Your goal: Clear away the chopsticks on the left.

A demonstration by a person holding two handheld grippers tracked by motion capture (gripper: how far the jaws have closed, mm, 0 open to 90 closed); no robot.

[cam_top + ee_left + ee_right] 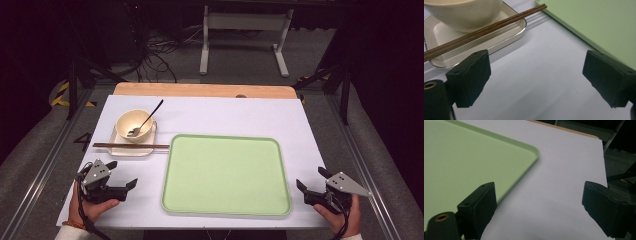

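A: From the high view, the left gripper (121, 176) and right gripper (311, 180) rest at the near corners, nothing started. The chopsticks (131, 146) lie across the small dish (131, 149) under the bowl (134, 125), far left of the green tray (226, 175).

B: Left gripper view: jaws spread, empty; chopsticks (484, 28) just ahead.

A: Right gripper view: jaws released too, beside the tray (469, 162).

B: Next, I judge, the left reaches forward for them.
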